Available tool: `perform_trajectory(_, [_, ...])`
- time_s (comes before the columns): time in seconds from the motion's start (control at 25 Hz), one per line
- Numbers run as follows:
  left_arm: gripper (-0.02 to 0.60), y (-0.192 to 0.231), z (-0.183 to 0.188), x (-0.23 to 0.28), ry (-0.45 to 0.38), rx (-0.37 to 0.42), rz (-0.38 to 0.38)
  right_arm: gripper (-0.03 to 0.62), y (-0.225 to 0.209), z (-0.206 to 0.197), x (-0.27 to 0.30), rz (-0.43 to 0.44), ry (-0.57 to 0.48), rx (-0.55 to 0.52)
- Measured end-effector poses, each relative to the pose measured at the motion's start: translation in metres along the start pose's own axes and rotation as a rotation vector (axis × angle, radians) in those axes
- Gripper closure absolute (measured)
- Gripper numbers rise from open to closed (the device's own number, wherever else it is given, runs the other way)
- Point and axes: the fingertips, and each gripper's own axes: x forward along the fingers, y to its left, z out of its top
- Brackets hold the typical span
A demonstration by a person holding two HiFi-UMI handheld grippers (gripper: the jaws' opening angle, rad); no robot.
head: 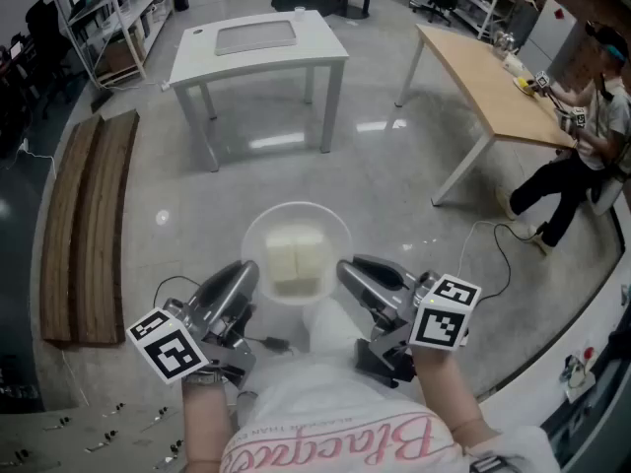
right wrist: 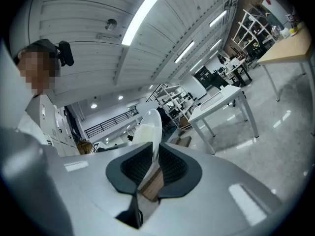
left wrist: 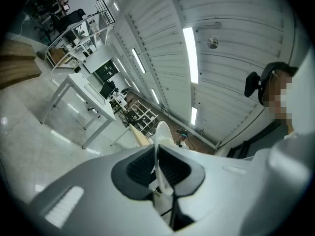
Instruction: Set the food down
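A clear round plate [head: 296, 208] carries pale blocks of food [head: 295, 261] and hangs in the air above the floor, in front of my body. My left gripper [head: 248, 272] is shut on the plate's left rim. My right gripper [head: 345, 269] is shut on the opposite rim. In the left gripper view the plate [left wrist: 161, 132] shows edge-on, pinched between the pads of the left gripper [left wrist: 157, 168]. The right gripper view shows the plate [right wrist: 152, 122] likewise edge-on in the right gripper [right wrist: 152, 166], with the food [right wrist: 141, 134] beside the rim.
A white table [head: 258, 42] stands ahead on the shiny floor. A long wooden table [head: 493, 77] runs along the right, and a person [head: 582, 146] sits by it. Wooden benches [head: 89, 225] lie at the left, with shelves [head: 99, 8] behind them. A cable [head: 493, 244] crosses the floor.
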Motion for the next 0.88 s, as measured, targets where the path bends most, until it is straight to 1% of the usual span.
perform_trajectory(0.24, [0.555, 0.009, 0.001, 0.005, 0.000, -0.006, 0.002, 0.553, -0.010, 0.000, 0.007, -0.001, 0.007, 0.005])
perform_trajectory(0.6, [0.557, 0.029, 0.024, 0.032, 0.015, -0.025, 0.035, 0.548, -0.037, 0.022, 0.031, -0.021, 0.041, 0.033])
perform_trajectory(0.88, [0.557, 0.051, 0.055, 0.056, 0.005, -0.031, 0.067, 0.549, -0.060, 0.053, 0.064, 0.015, 0.042, 0.048])
